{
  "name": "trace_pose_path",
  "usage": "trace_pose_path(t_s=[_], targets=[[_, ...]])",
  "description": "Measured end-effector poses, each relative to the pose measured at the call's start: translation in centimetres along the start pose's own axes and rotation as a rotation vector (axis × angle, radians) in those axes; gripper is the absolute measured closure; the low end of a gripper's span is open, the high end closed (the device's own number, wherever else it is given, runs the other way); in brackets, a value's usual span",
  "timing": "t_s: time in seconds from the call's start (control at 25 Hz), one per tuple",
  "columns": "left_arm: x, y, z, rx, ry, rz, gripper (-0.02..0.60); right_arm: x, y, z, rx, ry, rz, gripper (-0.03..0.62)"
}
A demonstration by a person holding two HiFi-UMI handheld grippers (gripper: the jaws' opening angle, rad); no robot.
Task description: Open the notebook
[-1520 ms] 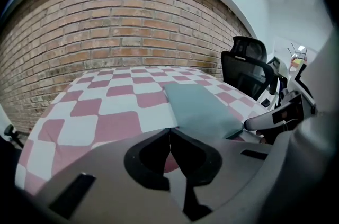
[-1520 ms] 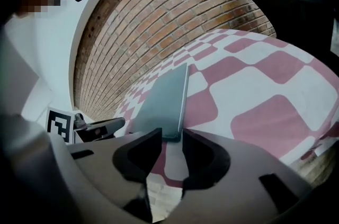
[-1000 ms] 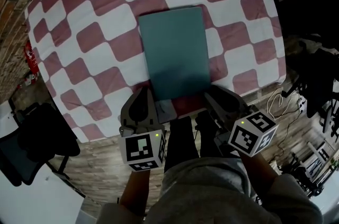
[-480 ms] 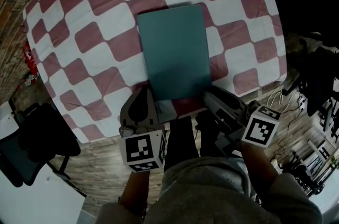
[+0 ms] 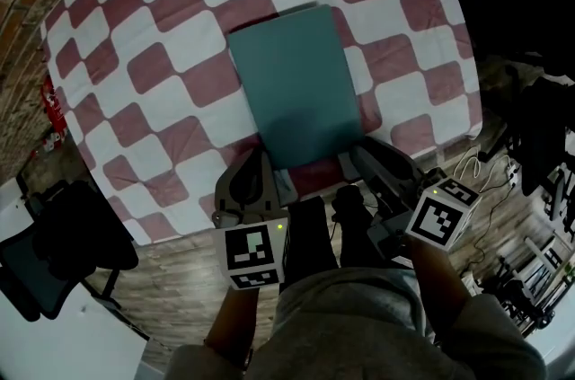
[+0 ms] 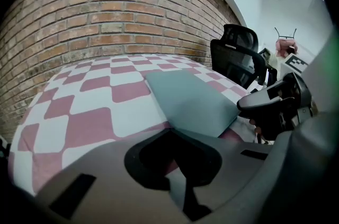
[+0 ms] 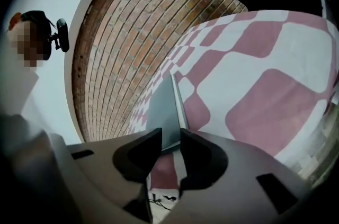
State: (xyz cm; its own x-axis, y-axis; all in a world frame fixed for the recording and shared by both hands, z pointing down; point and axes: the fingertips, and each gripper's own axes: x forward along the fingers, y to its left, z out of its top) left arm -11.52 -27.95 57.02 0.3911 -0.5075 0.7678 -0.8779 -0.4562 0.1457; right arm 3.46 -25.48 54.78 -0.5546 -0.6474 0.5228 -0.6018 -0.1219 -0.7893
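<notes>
The closed teal notebook lies on the red-and-white checked cloth, near the table's front edge. My left gripper sits at its near left corner; in the left gripper view its jaws meet tip to tip right at the notebook. My right gripper is at the near right corner, rolled onto its side. In the right gripper view the jaws stand apart, with the thin edge of the notebook running in between them.
A black office chair stands on the wooden floor to the left. Cables and dark gear lie to the right. A brick wall rises behind the table. The table's front edge is just under both grippers.
The right gripper has rolled, its marker cube tilting over, and it has edged toward the notebook's near right corner. The left gripper has hardly moved.
</notes>
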Motion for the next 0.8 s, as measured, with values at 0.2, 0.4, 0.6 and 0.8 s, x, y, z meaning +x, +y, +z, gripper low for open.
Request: trace_pose_path(t_s=[0.2, 0.4, 0.6, 0.8], targets=[[0.1, -0.3, 0.0, -0.027, -0.006, -0.018, 0.572, 0.1, 0.9, 0.7, 0.097, -0.028, 0.098, 0.479], [0.0, -0.3, 0.1, -0.017, -0.017, -0.019, 0.572, 0.4, 1.0, 0.6, 0.049, -0.007, 0.083, 0.48], [0.0, -0.5, -0.1, -0.057, -0.031, -0.063, 0.572, 0.6, 1.2, 0.9, 0.083, 0.0, 0.107, 0.513], [-1.9, -0.8, 0.8, -0.135, -0.073, -0.093, 0.572, 0.4, 1.3, 1.1, 0.04, -0.035, 0.023, 0.544]])
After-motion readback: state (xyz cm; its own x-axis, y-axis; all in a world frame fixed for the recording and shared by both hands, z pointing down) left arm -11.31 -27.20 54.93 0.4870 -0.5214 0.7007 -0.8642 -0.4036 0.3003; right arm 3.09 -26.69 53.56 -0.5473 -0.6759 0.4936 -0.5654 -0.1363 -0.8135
